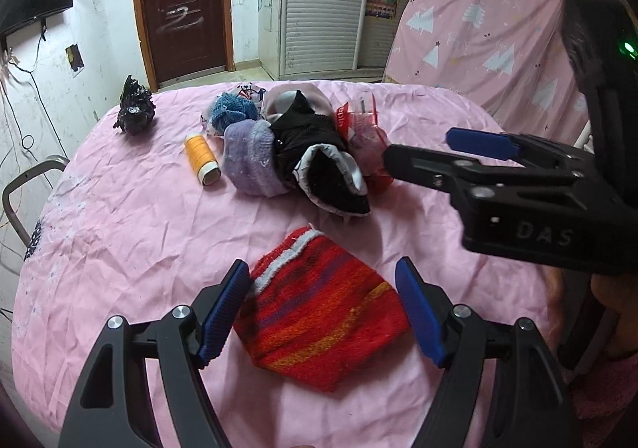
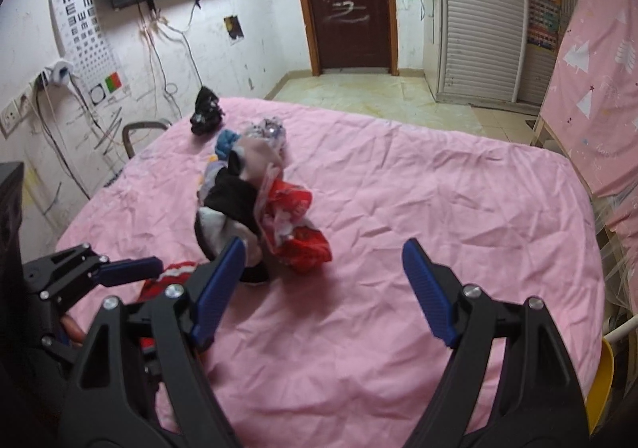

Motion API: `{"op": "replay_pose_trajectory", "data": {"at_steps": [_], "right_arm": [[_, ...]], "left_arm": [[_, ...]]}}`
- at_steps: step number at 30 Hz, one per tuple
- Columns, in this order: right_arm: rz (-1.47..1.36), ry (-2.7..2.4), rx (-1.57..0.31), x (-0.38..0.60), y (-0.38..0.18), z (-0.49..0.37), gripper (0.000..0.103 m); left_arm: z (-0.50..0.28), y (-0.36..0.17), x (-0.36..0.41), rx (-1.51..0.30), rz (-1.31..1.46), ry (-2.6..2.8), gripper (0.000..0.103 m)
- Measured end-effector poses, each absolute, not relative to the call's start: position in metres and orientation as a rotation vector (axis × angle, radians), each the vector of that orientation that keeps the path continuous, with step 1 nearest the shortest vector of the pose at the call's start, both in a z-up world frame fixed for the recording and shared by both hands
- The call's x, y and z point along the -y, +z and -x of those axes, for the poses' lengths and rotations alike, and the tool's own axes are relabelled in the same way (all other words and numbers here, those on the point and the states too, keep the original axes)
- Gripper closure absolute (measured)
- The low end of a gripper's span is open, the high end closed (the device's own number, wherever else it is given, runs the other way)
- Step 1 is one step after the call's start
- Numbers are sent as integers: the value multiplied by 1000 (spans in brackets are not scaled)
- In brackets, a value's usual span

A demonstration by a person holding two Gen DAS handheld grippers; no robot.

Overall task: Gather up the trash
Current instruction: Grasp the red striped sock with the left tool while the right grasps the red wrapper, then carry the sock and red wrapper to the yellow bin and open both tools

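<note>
Blue pads [image 1: 225,312] on the left gripper [image 1: 325,312] stand wide apart, one on each side of a red striped knitted sock [image 1: 323,324]. The pads do not squeeze the sock. It lies flat on the pink sheet [image 1: 119,232] with its grey cuff toward the pile behind it.

Farther back sits a heap of socks. A black and grey sock [image 1: 319,164] lies on top in the middle. A pale purple sock [image 1: 249,158] is at its left, and a fluffy blue sock [image 1: 233,109] is behind that one. Just left of the purple sock lies a spool of orange thread [image 1: 201,157] on its side.

The trash is a red crinkly wrapper [image 1: 365,137]. In the left view it is tucked at the right side of the sock heap, touching the black and grey sock. In the right view the same wrapper [image 2: 297,226] shows clearly, lying on the sheet beside the heap.

The right gripper [image 2: 323,288] hangs above the sheet, near the wrapper but not touching it. Its jaws are wide open too, with nothing between them. In the left view it [image 1: 418,154] comes in from the right and points at the wrapper.

A crumpled black plastic bag [image 1: 133,109] sits alone near the far left edge of the sheet, well apart from the heap.
</note>
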State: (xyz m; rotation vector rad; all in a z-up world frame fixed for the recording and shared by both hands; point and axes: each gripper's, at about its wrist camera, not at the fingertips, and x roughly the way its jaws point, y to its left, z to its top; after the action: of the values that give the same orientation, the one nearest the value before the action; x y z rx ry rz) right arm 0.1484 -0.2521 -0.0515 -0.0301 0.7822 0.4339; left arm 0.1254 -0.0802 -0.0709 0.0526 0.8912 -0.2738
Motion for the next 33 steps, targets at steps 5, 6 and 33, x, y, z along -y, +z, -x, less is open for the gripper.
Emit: {"op": "replay_pose_trajectory", "data": {"at_steps": [5, 6, 33], "right_arm": [[63, 435, -815, 240, -59, -159, 37], [67, 432, -821, 239, -60, -162, 39], [-65, 415, -746, 283, -43, -144, 75]], "left_arm": [[-127, -76, 79, -885, -74, -273, 37], [-128, -77, 78, -886, -71, -274, 39], [-122, -44, 62, -808, 43, -299, 89]]}}
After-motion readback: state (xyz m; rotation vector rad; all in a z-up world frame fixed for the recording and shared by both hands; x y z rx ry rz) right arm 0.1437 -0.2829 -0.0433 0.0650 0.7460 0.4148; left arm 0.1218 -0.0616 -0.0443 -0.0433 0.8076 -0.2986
